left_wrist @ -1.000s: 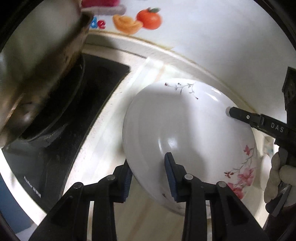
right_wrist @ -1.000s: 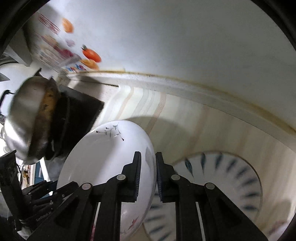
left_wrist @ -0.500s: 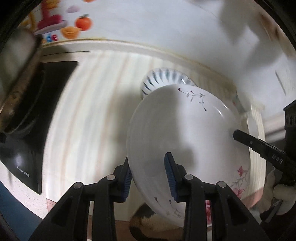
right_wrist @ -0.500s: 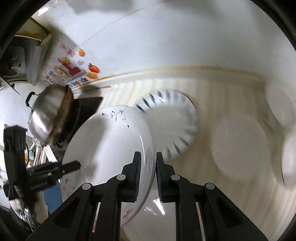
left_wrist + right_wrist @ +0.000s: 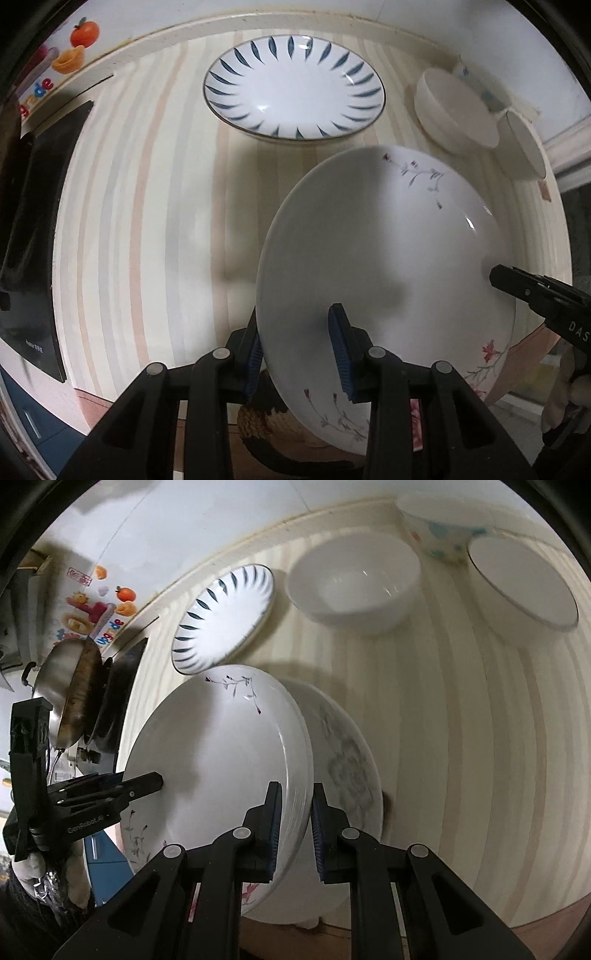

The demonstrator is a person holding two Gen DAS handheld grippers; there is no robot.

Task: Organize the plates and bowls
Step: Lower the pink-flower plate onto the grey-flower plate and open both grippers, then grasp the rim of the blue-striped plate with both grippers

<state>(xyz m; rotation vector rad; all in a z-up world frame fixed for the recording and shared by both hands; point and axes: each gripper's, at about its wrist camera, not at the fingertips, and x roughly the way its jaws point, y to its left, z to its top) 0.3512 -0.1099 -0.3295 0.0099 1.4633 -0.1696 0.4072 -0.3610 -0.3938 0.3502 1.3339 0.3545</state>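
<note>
Both grippers, left gripper [image 5: 299, 354] and right gripper [image 5: 295, 829], have jaws clamped on opposite rims of the floral plate [image 5: 384, 266], held tilted above the bench [image 5: 147, 221], nearer than the blue-leaf plate [image 5: 293, 88], likely sharing weight.

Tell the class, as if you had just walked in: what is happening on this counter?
A person holds a gripper in each hand, and both are clamped on opposite rim edges of one floral plate: the left gripper and the right gripper. The plate is tilted above the striped countertop, over a second floral plate lying there. Farther back sit a blue-petal plate and white bowls. Nothing is stacked yet.
</note>
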